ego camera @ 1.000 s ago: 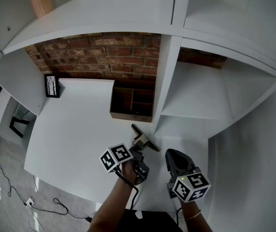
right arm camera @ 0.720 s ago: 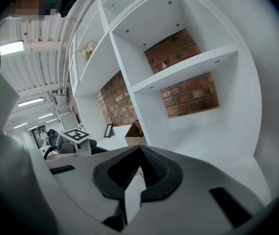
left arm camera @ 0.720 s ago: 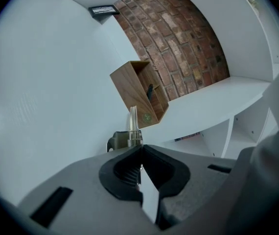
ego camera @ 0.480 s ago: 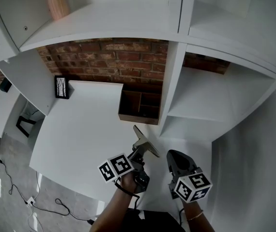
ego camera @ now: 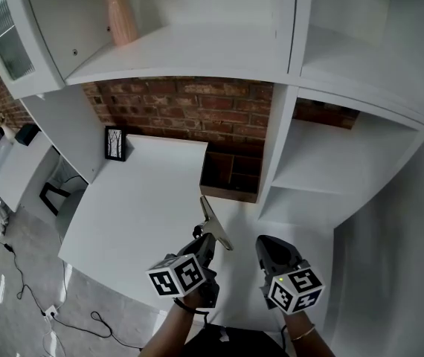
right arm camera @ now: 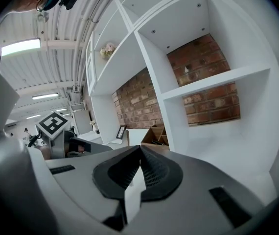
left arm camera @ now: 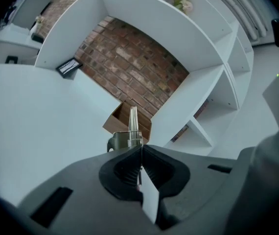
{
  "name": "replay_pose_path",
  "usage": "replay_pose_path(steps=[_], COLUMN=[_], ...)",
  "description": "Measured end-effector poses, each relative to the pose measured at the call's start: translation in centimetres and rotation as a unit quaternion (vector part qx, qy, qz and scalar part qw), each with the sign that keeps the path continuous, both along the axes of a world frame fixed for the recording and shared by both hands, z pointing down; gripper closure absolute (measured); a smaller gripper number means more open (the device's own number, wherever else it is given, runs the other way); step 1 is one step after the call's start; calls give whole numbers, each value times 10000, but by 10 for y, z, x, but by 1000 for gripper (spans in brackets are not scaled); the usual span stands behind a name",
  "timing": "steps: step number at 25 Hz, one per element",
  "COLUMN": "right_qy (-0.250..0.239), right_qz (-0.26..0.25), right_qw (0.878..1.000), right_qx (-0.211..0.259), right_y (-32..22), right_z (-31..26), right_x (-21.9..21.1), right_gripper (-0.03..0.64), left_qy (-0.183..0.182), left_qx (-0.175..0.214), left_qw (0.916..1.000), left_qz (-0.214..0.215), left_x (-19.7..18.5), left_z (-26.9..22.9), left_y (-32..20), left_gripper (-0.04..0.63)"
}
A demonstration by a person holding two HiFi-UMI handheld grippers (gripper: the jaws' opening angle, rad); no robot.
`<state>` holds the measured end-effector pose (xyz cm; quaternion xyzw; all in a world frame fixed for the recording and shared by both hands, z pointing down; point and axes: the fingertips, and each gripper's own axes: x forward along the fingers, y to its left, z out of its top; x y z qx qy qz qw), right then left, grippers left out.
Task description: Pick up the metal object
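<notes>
The metal object point(ego camera: 215, 226) is a thin grey strip with a wider base, and it is lifted off the white desk point(ego camera: 137, 207). My left gripper point(ego camera: 205, 242) is shut on its near end. In the left gripper view the metal object point(left arm camera: 131, 134) sticks straight out past the closed jaws of the left gripper point(left arm camera: 140, 154), pointing at the brick wall. My right gripper point(ego camera: 268, 250) hangs to the right of it, shut with nothing between its jaws. The right gripper view shows the right gripper point(right arm camera: 140, 154) closed, with the left gripper's marker cube point(right arm camera: 54, 124) at its left.
A brown wooden organiser box point(ego camera: 231, 175) stands at the back of the desk against the brick wall point(ego camera: 186, 110). A small black picture frame point(ego camera: 114, 143) is at the back left. A white shelf divider point(ego camera: 275, 158) rises on the right. A pink vase point(ego camera: 121, 18) stands on the upper shelf.
The left gripper has lifted the metal object off the desk and turned it more upright. The head view has tilted up, so more of the upper shelf shows. The right gripper has hardly moved.
</notes>
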<state>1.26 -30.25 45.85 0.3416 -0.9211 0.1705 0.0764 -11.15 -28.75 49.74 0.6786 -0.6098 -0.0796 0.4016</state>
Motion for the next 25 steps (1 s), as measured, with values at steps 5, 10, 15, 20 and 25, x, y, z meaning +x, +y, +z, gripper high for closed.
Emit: replay_pose_path(steps=[5, 10, 15, 20, 25], right_qy=[80, 80, 55, 282, 435], right_qz=[18, 85, 216, 371, 494], right_qw=[9999, 9997, 9993, 9979, 9961], right_qx=[115, 211, 315, 457, 590], right_y=[6, 11, 14, 19, 26], right_z=[-4, -9, -17, -19, -23], right_x=[-3, 1, 9, 18, 22], right_gripper=[611, 611, 612, 612, 612], left_qy=[-923, -1889, -2660, -2943, -3123], left_qx=[213, 423, 629, 866, 1011], left_qw=[9953, 9800, 9588, 9472, 9385], left_qz=[197, 463, 777, 929, 1069], left_x=[-6, -1, 8, 14, 18], left_z=[-20, -37, -51, -65, -72], left_y=[12, 20, 25, 31, 36], left_gripper=[581, 581, 581, 581, 583])
